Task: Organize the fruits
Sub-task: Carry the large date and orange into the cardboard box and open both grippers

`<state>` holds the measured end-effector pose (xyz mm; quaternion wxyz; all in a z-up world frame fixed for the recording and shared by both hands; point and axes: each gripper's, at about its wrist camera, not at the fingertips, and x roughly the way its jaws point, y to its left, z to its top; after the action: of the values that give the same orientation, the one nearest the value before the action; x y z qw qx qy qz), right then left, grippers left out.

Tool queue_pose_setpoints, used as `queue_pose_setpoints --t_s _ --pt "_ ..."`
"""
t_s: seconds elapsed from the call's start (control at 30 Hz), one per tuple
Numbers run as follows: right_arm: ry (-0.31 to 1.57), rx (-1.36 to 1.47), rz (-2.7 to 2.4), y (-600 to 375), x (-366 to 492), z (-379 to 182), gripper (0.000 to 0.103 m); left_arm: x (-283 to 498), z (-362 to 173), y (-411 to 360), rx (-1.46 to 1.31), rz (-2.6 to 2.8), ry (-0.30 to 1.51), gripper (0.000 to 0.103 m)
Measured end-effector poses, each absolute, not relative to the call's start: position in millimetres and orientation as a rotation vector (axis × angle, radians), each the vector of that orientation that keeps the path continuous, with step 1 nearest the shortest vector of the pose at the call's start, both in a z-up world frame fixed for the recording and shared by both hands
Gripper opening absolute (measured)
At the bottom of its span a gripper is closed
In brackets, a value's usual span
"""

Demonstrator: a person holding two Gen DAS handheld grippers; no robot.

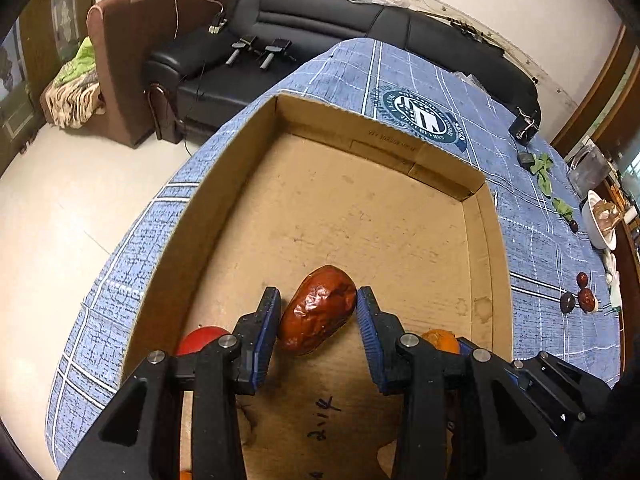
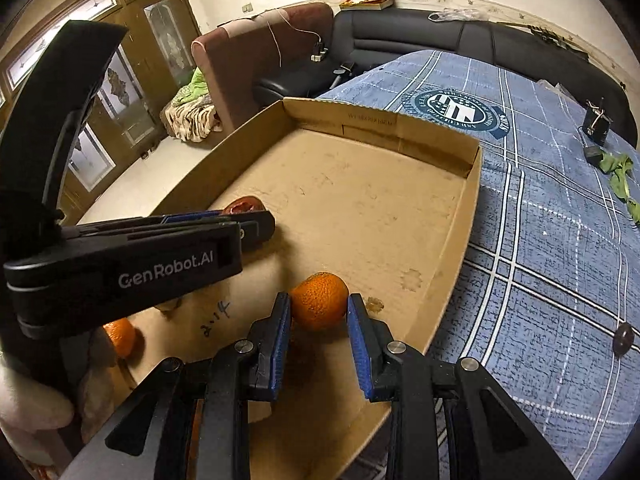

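Observation:
A shallow cardboard box [image 1: 436, 160] lies on the blue checked tablecloth. My left gripper [image 1: 318, 300] is shut on a wrinkled red date [image 1: 318, 312] just above the box floor. A red fruit [image 1: 200, 338] and an orange [image 1: 440, 340] peek out behind its fingers. My right gripper [image 2: 318, 300] is shut on a small orange [image 2: 319, 300] over the box's near right part. The left gripper also shows in the right wrist view [image 2: 256, 216], with the date [image 2: 244, 204] at its tip. Another orange [image 2: 120, 336] lies in the box [image 2: 460, 232] under it.
Several dark red dates [image 1: 582, 294] lie on the cloth at the right, with green leaves [image 1: 544, 168] and a white bowl [image 1: 592, 224] beyond. One dark fruit [image 2: 623, 338] lies right of the box. A black sofa [image 1: 304, 24] runs behind the table.

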<state>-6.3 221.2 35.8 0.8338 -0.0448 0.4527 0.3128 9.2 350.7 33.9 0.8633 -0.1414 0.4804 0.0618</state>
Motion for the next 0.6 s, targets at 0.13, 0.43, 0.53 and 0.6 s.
queue_pose_setpoints --t_s 0.13,0.43,0.53,0.6 --pt "0.934 -0.117 0.656 224 -8 38 0.034 8 35 354 -0.310 0.144 1.007 0.041" --pt "0.874 -0.081 0.667 207 -18 59 0.034 -23 72 357 -0.366 0.141 0.913 0.051" --pt "0.845 -0.041 0.665 187 -24 73 0.034 -41 93 350 -0.359 0.133 0.849 0.057" --pt "0.826 0.012 0.654 163 -30 82 0.034 -51 104 339 -0.354 0.117 0.813 0.058"
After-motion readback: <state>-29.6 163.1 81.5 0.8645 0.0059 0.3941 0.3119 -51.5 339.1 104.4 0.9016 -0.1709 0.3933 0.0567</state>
